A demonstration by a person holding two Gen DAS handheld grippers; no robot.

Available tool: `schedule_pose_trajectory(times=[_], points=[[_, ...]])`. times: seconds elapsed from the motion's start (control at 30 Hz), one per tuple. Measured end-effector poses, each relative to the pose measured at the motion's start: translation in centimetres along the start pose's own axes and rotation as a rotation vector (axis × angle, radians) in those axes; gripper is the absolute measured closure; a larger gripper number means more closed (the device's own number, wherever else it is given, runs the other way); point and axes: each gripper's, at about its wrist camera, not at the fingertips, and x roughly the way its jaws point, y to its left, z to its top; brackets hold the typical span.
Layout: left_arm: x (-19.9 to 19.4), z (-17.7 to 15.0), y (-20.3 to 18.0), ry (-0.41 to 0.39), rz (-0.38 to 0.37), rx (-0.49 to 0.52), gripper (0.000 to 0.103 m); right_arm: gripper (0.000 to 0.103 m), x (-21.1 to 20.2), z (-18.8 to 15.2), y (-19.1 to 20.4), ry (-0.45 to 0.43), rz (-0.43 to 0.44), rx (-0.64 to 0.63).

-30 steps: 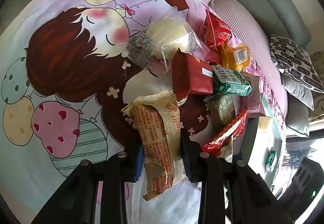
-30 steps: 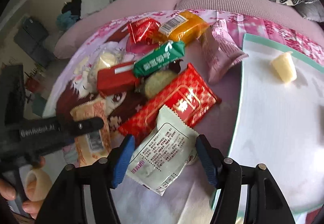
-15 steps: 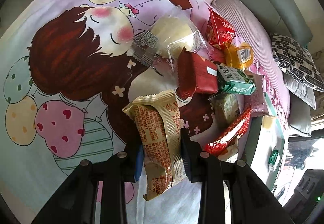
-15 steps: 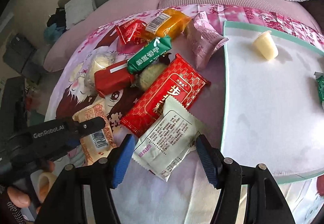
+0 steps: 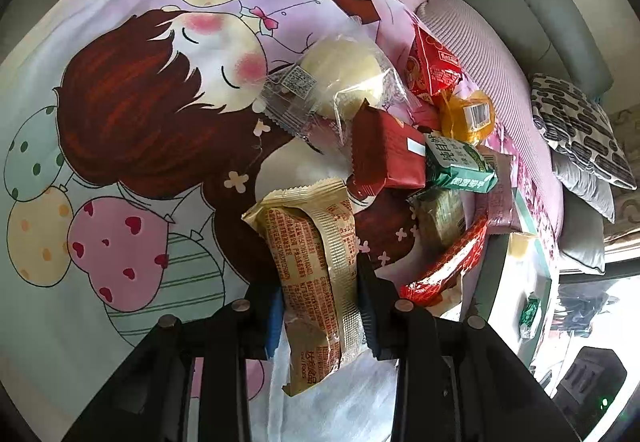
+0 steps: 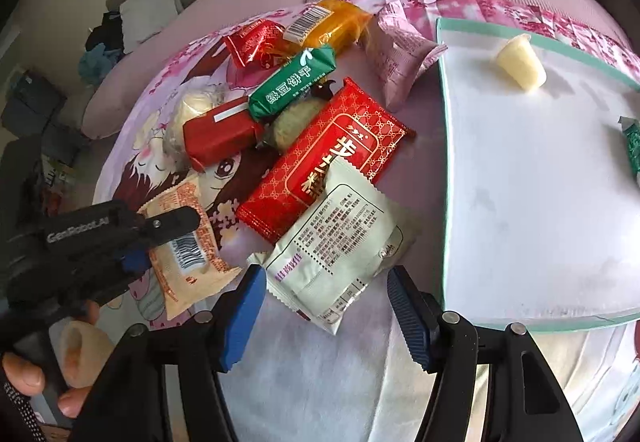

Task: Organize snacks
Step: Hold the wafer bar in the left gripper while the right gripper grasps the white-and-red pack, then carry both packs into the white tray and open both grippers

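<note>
My left gripper is shut on a beige snack packet with red print, held just above the cartoon cloth. The right wrist view shows that same packet in the left gripper. My right gripper stands open around a white packet with black print, which lies between the blue pads and partly on a long red packet. I see no squeeze on it.
A white tray with a green rim lies to the right, holding a jelly cup and a green packet. Green, dark red, orange, small red and pink snacks are piled behind. Sofa cushions lie beyond.
The right wrist view has rolled, bringing more of the tray into sight, and the white packet now sits a little further out between its fingers. The left gripper has kept its grip and place.
</note>
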Motion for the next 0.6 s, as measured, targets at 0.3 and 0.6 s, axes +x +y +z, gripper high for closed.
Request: schedule_pose_trajectory(times=[0.3,0.6], points=[[-0.2,0.3,0.6,0.007,-0.025,-0.013,0.069,0.036,0.7,1.8,-0.7,-0.037,0.047,0.099],[0.1,0.3,0.7,0.015,-0.020,-0.013,0.069,0.036,1.3,2.3,-0.3,-0.054,0.023,0.085]])
